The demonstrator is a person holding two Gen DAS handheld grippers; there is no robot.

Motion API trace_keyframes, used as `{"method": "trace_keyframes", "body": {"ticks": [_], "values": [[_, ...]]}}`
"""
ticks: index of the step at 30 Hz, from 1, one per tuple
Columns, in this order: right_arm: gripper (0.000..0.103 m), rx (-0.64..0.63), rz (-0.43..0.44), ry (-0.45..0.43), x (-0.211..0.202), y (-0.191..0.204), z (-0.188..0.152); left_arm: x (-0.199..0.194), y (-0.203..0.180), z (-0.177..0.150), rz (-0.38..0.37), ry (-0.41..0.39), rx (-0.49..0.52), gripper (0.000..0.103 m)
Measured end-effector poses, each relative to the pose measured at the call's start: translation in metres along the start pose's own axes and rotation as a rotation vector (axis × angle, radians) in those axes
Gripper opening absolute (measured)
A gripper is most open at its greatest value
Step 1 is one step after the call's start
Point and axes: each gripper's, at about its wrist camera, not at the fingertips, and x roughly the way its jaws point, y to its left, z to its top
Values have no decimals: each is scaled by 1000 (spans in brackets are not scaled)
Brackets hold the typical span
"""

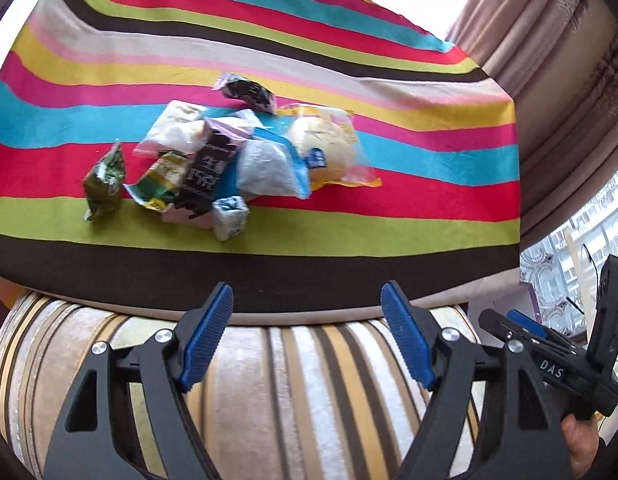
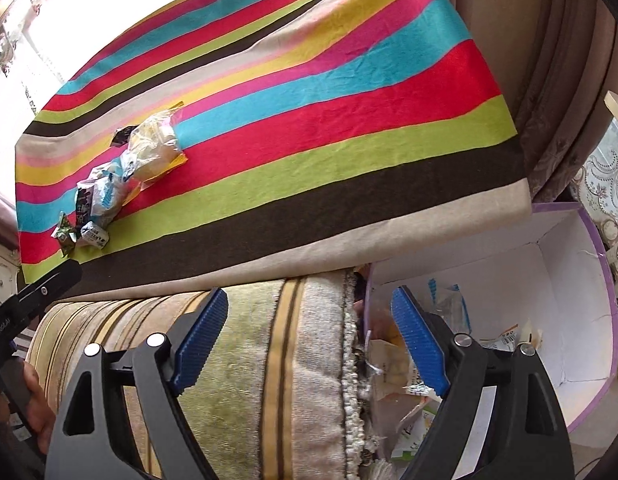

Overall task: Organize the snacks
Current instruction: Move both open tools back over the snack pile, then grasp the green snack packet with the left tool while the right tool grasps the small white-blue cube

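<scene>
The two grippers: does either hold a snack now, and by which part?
Nothing is held. Left gripper and right gripper both stand open and empty.

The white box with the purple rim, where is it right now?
In the right wrist view the white box sits at lower right, below the striped cloth's edge and beside the cushion, with snack packets already inside.

- The left wrist view looks steeply down past its own jaws, which stand over the striped cushion edge (image 1: 269,380); the striped cloth (image 1: 269,240) lies beyond the fingertips.
- The right wrist view also tilts down, with the same cushion under its left jaw and a white box (image 2: 569,280) behind its right jaw.
- Both share the cloth and the snack pile (image 1: 229,156), far ahead of either jaws.
</scene>
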Motion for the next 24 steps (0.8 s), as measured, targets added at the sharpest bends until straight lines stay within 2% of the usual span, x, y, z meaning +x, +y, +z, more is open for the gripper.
{"method": "trace_keyframes", "body": {"ticks": [14,24], "values": [[82,-197,82,56,21,102,7,-23,127,22,48,-80,-297,75],[82,-279,121,56,39,157,16,-10,155,44,18,-90,-366,70]]}}
